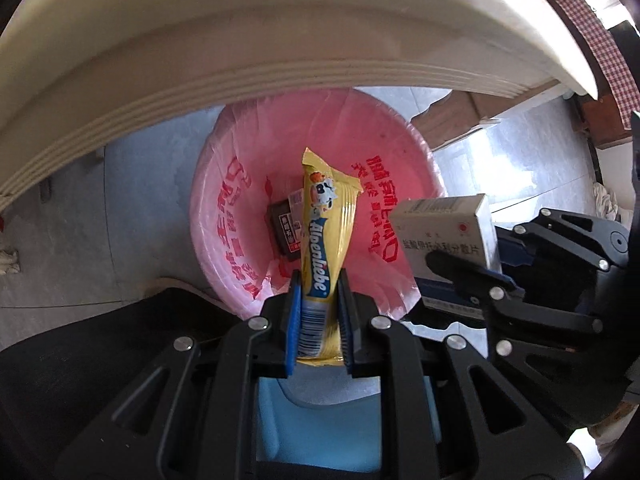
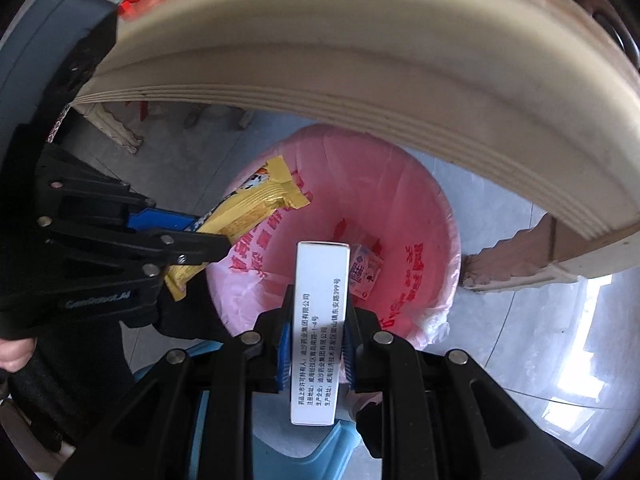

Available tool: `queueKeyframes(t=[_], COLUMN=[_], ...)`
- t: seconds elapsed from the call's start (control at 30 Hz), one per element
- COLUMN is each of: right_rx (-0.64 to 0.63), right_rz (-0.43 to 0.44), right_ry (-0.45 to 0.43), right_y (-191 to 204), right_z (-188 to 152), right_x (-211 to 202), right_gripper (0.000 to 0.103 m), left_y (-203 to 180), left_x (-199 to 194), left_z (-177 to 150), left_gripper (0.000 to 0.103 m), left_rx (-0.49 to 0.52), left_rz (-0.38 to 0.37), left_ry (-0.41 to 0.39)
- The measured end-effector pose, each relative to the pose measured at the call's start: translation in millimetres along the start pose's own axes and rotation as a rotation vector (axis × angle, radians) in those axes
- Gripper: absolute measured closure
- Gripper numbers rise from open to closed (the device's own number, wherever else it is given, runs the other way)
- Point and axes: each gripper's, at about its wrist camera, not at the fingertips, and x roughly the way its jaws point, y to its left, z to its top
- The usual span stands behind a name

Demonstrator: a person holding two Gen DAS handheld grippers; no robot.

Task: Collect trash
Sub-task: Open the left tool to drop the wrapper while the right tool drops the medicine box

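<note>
My left gripper (image 1: 318,292) pinches yellow wrapper (image 1: 326,236), right gripper (image 2: 316,312) pinches white box (image 2: 318,320); right view alone shows carton (image 2: 366,276) in pink-lined bin (image 2: 436,208); grey tile floor (image 2: 520,300).

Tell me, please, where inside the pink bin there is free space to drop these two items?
The pink bag's far wall and right side are bare. The bottom centre is taken by a dark packet. Above, the table edge overhangs the far rim, so entry is from the near side.

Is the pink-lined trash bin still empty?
No, a dark packet already lies at the bottom of the trash bin.
</note>
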Motion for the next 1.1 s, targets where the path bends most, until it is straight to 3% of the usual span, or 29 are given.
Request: queueKeyframes(t=[0.33, 0.63, 0.7, 0.77, 0.87, 1.1], right_rx=[0.024, 0.054, 0.053, 0.061, 0.093, 0.098], right_rz=[0.015, 0.041, 0.024, 0.002, 0.005, 0.002], right_ry=[0.067, 0.099, 0.098, 0.098, 0.101, 0.099], right_y=[-8, -17, -19, -22, -28, -27], right_z=[7, 13, 13, 13, 12, 10], right_x=[35, 50, 52, 52, 54, 53], right_gripper=[0.082, 0.082, 0.071, 0.061, 0.061, 0.060], left_y=[7, 13, 11, 8, 8, 3], left_x=[44, 62, 63, 63, 62, 56], left_z=[15, 16, 17, 18, 19, 19], left_gripper=[0.086, 0.085, 0.079, 0.064, 0.052, 0.049], left_rx=[-0.046, -0.067, -0.060, -0.045, -0.044, -0.019], left_rz=[-0.057, -0.047, -0.021, 0.012, 0.025, 0.056], left_ry=[0.103, 0.145, 0.149, 0.146, 0.135, 0.107])
